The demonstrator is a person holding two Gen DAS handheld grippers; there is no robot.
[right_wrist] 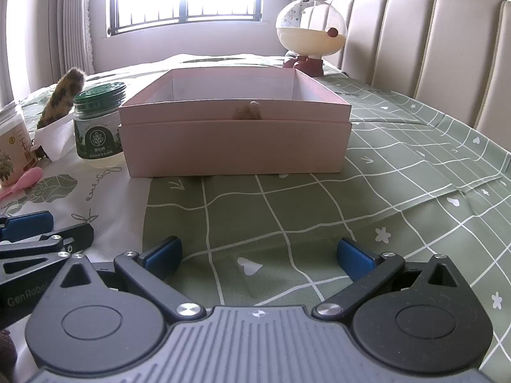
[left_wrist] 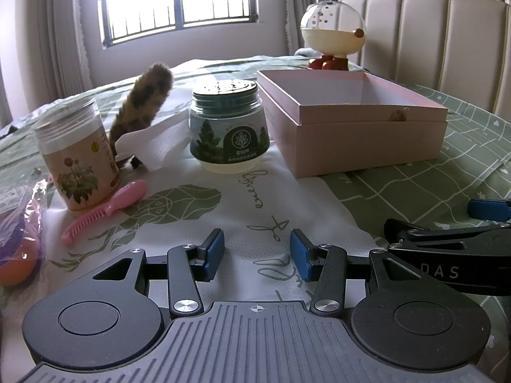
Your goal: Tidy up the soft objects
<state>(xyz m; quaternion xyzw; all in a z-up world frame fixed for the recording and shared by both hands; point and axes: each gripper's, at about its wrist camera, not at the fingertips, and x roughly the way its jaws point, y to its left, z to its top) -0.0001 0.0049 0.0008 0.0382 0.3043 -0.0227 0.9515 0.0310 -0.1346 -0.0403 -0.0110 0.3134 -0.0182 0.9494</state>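
Note:
A pink open box [left_wrist: 351, 134] [right_wrist: 236, 140] sits on the bed cover, with a small tan fuzzy piece [right_wrist: 249, 111] showing above its front rim. A brown furry toy tail [left_wrist: 143, 102] [right_wrist: 62, 99] stands behind a white tissue [left_wrist: 159, 143] [right_wrist: 52, 142] at the left. My left gripper [left_wrist: 257, 252] is open above the white printed cloth, nothing between its blue pads. My right gripper [right_wrist: 258, 255] is wide open above the green checked cover, in front of the box, and empty.
A green-lidded jar [left_wrist: 228, 131] [right_wrist: 97, 127] stands left of the box. A clear tub with a flower label [left_wrist: 75, 162] and a pink comb [left_wrist: 105, 206] lie further left. A round lamp figure [left_wrist: 333, 32] [right_wrist: 311, 35] stands behind the box, beside a padded headboard [left_wrist: 431, 41].

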